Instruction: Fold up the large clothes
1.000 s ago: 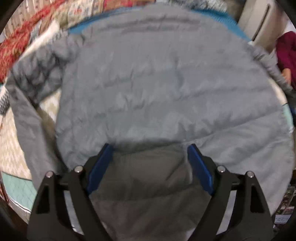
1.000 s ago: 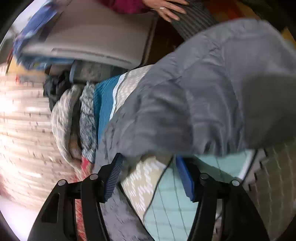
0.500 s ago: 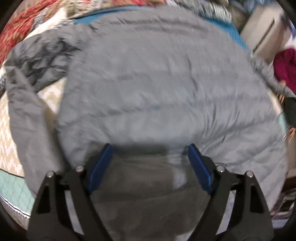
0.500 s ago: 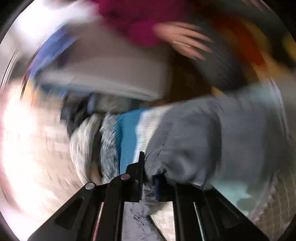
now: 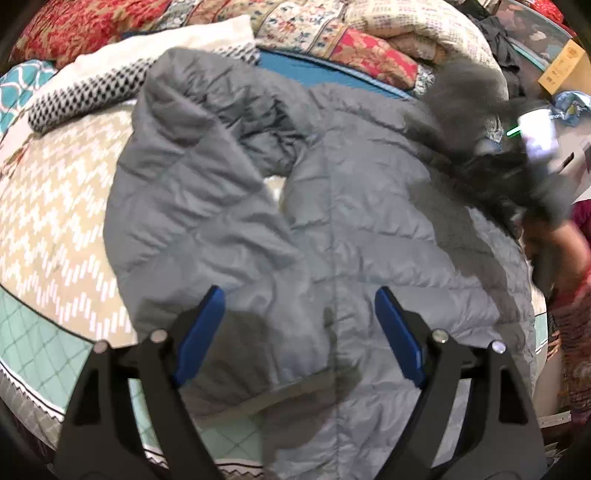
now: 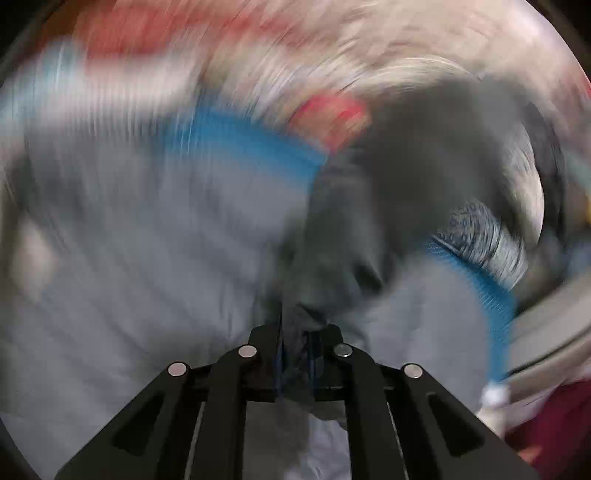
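A grey quilted jacket lies spread on the bed, one sleeve draped down its left side. My left gripper hovers over the jacket's lower part, jaws wide open with nothing pinched between the blue pads. The other sleeve is lifted at the upper right, blurred by motion. In the right wrist view my right gripper is shut on a bunch of grey sleeve fabric, which hangs in front of the lens. That whole view is smeared.
The bedspread has a beige zigzag pattern and a mint border. Red floral quilts, a white pillow and a checked cloth pile up at the back. A cardboard box and a person in maroon clothing are at the right.
The right gripper closed on the sleeve end and swung it fast across. The left gripper pulled back and rolled, so the jacket's left sleeve and more bedspread came into view.
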Tool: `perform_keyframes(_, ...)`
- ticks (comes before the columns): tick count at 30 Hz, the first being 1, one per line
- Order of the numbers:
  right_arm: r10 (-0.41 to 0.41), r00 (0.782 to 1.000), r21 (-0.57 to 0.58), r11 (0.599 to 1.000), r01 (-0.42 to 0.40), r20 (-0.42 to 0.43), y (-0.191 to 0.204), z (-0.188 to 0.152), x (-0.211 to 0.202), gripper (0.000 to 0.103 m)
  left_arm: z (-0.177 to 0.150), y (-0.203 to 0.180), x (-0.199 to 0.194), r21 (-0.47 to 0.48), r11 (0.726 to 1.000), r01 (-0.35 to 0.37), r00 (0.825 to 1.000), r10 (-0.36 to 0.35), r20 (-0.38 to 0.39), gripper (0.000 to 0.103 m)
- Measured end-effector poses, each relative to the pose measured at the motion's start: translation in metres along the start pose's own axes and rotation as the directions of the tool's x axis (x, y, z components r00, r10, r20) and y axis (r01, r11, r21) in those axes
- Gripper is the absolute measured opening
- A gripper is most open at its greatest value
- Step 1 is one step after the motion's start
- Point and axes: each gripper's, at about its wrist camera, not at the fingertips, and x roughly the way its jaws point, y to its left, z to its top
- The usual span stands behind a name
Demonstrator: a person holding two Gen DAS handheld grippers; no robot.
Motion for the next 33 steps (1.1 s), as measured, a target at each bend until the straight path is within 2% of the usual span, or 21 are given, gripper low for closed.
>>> perform_keyframes(1,-0.106,0.994,-0.124,0.987,0.103,-0.016,0.029,-0.006,0.017,0.008,0.0,0.001,0.0,-0.001,1.0,0.008,1.0,-0.008,-0.004,0.08)
perform_keyframes(3,-0.239,0.969,-0.286,0.926,0.246,0.057,0.061,-0.022,0.024,0.013,0.002,-0.001,0.0,0.01,1.0,0.017,1.0,-0.017,-0.002,0.08)
perform_keyframes(5,-0.246,0.961,-0.323,0.906,0.274,0.124,0.07,-0.039,0.013,0.025,0.009,-0.006,0.002,0.035,0.999,0.026,1.0,-0.027,0.008,0.08)
perform_keyframes(8,-0.155,0.971,-0.248,0.948,0.198,0.185,0.045,-0.059,-0.024,0.052,0.028,-0.021,0.005,0.066,0.997,0.048,0.998,-0.05,0.034,0.08)
perform_keyframes(9,-0.106,0.973,-0.176,0.974,0.143,0.203,0.025,-0.067,-0.041,0.058,0.035,-0.027,0.006,0.074,0.996,0.055,0.997,-0.058,0.047,0.08)
perform_keyframes(11,-0.011,0.978,-0.012,1.0,0.014,0.209,-0.018,-0.08,-0.062,0.061,0.052,-0.043,0.013,0.101,0.993,0.066,0.995,-0.073,0.072,0.08)
perform_keyframes(13,0.065,0.979,0.189,0.976,-0.103,0.195,-0.063,-0.093,-0.065,0.061,0.072,-0.065,0.025,0.146,0.987,0.066,0.991,-0.081,0.104,0.08)
perform_keyframes(14,0.118,0.979,0.32,0.933,-0.168,0.168,-0.096,-0.102,-0.053,0.061,0.083,-0.076,0.035,0.165,0.984,0.063,0.99,-0.083,0.115,0.08)
perform_keyframes(16,0.249,0.96,0.56,0.781,-0.276,0.125,-0.154,-0.13,-0.014,0.061,0.106,-0.099,0.062,0.214,0.976,0.049,0.988,-0.079,0.134,0.08)
perform_keyframes(17,0.299,0.95,0.697,0.664,-0.272,0.086,-0.184,-0.153,0.016,0.062,0.116,-0.11,0.081,0.234,0.972,0.008,0.991,-0.039,0.129,0.08)
perform_keyframes(18,0.344,0.938,0.778,0.578,-0.245,0.04,-0.2,-0.173,0.043,0.062,0.124,-0.118,0.106,0.247,0.968,-0.037,0.996,0.014,0.092,0.079)
perform_keyframes(19,0.417,0.909,0.85,0.483,-0.212,-0.01,-0.212,-0.196,0.077,0.062,0.132,-0.122,0.147,0.26,0.962,-0.084,0.996,0.088,-0.004,0.069)
perform_keyframes(21,0.41,0.912,0.891,0.404,-0.207,0.026,-0.223,-0.206,0.075,0.061,0.138,-0.12,0.185,0.26,0.959,-0.115,0.986,0.141,-0.085,0.068)
perform_keyframes(22,0.405,0.913,0.896,0.385,-0.222,0.052,-0.225,-0.204,0.063,0.061,0.139,-0.122,0.185,0.256,0.958,-0.132,0.986,0.153,-0.063,0.068)
perform_keyframes(24,0.384,0.904,0.857,0.384,-0.342,0.189,-0.224,-0.197,0.019,0.061,0.142,-0.13,0.164,0.272,0.952,-0.142,0.988,0.152,-0.018,0.068)
perform_keyframes(25,0.365,0.899,0.822,0.414,-0.39,0.242,-0.217,-0.196,-0.01,0.061,0.141,-0.132,0.144,0.282,0.953,-0.11,0.994,0.11,0.014,0.068)
perform_keyframes(27,0.367,0.887,0.772,0.462,-0.436,0.281,-0.196,-0.2,-0.046,0.061,0.135,-0.13,0.105,0.291,0.953,-0.08,0.995,0.06,0.079,0.068)
perform_keyframes(28,0.375,0.882,0.758,0.475,-0.447,0.286,-0.188,-0.201,-0.055,0.061,0.126,-0.123,0.072,0.295,0.954,-0.047,0.993,0.012,0.121,0.068)
perform_keyframes(30,0.399,0.869,0.72,0.506,-0.474,0.292,-0.157,-0.208,-0.081,0.061,0.111,-0.108,0.031,0.292,0.956,-0.018,0.986,-0.031,0.163,0.07)
perform_keyframes(32,0.427,0.844,0.686,0.508,-0.52,0.324,-0.124,-0.219,-0.11,0.061,0.088,-0.083,-0.009,0.28,0.96,-0.009,0.98,-0.047,0.193,0.076)
perform_keyframes(33,0.448,0.828,0.681,0.491,-0.544,0.338,-0.105,-0.226,-0.123,0.061,0.074,-0.07,-0.025,0.273,0.962,-0.014,0.979,-0.043,0.201,0.077)
